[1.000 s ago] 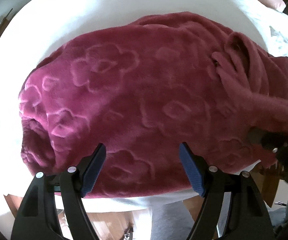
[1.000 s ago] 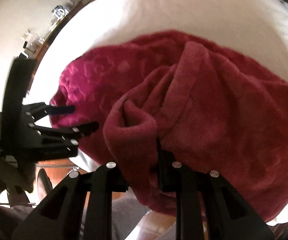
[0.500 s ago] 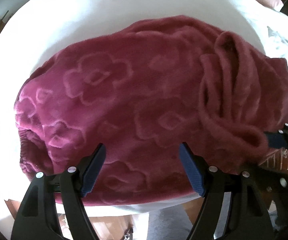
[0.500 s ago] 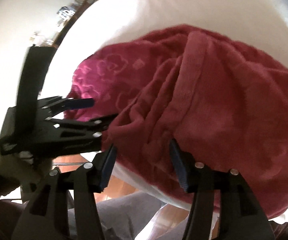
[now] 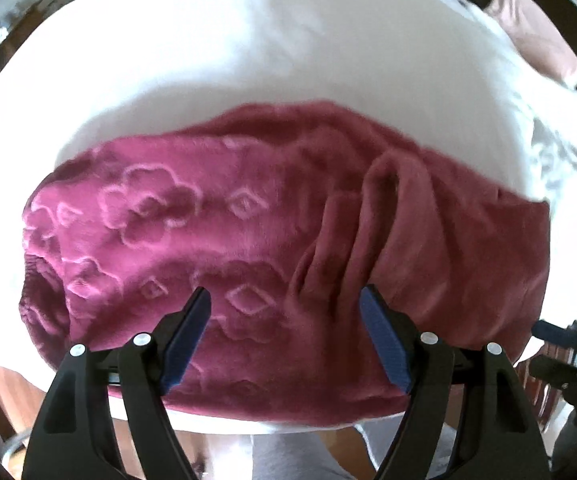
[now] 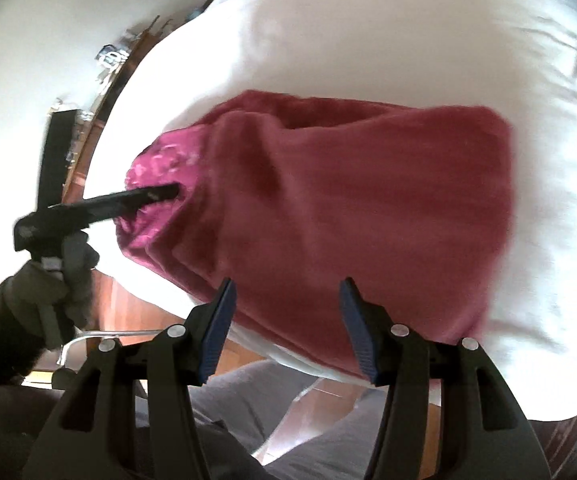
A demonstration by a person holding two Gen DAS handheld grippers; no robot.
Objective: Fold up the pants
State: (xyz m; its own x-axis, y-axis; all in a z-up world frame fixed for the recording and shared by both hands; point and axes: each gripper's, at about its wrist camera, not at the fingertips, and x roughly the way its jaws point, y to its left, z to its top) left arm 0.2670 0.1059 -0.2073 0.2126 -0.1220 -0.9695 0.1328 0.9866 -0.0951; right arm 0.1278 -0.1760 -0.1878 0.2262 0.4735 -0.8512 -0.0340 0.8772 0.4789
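Pants: folded bundle on the white bed, near edge at 6 o'clock.
Left gripper: wide apart, empty.
Right gripper: just opened, empty.
Risk: loose ridge at 3 o'clock may slump, spoiling the fold.

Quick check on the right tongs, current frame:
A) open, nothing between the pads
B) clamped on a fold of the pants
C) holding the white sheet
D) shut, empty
A: the right tongs stand open above the folded pants, their blue pads apart and pressing on no cloth, having just been opening.
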